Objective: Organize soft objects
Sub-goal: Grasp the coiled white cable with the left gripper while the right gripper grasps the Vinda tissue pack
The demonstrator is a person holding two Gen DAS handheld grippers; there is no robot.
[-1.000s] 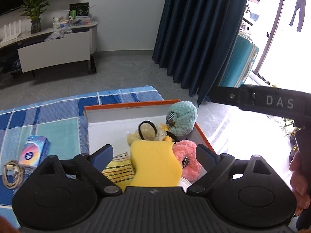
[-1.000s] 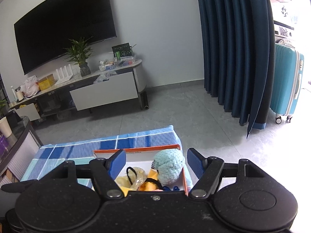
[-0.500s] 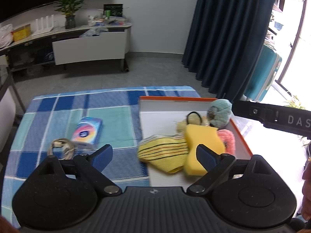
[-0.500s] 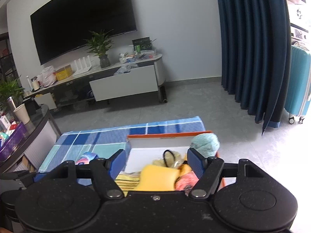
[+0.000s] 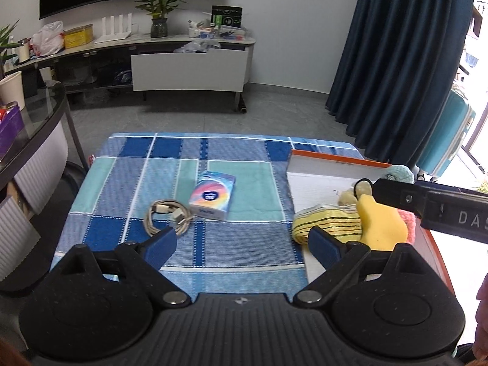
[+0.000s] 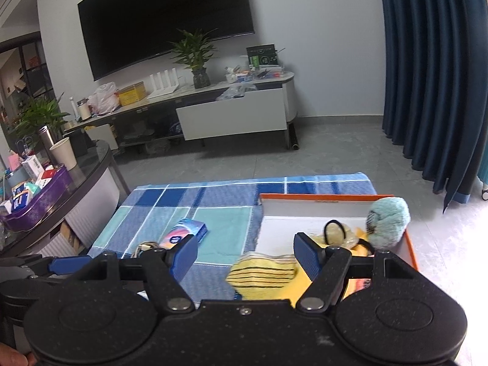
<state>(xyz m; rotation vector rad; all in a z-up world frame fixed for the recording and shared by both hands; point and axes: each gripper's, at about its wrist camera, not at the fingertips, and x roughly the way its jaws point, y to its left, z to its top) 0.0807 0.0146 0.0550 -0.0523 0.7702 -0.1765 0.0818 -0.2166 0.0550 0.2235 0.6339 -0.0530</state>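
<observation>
An orange-rimmed white box (image 5: 335, 158) (image 6: 317, 196) sits at the right of a blue checked cloth (image 5: 244, 238). In it lie a yellow striped cloth (image 5: 326, 219) (image 6: 262, 277), a yellow sponge (image 5: 381, 222), a pink puff (image 5: 407, 219), a teal puff (image 5: 399, 174) (image 6: 389, 222) and a black hair tie (image 6: 334, 228). My left gripper (image 5: 242, 244) hangs open over the cloth's near edge, left of the box, holding nothing. My right gripper (image 6: 246, 254) is open and empty too, above the box's near left corner.
A rainbow tissue pack (image 5: 212, 195) (image 6: 186, 231) and a coiled white cable (image 5: 166, 213) (image 6: 146, 247) lie on the cloth's left half. A glass side table (image 6: 76, 177) stands at the left. A TV cabinet (image 5: 189, 67), dark curtain (image 5: 396, 61) and teal suitcase (image 5: 448, 134) lie beyond.
Both grippers have pulled back and swung left from over the box. The box now sits at the right, and the tissue pack and cable show fully. Both stay open.
</observation>
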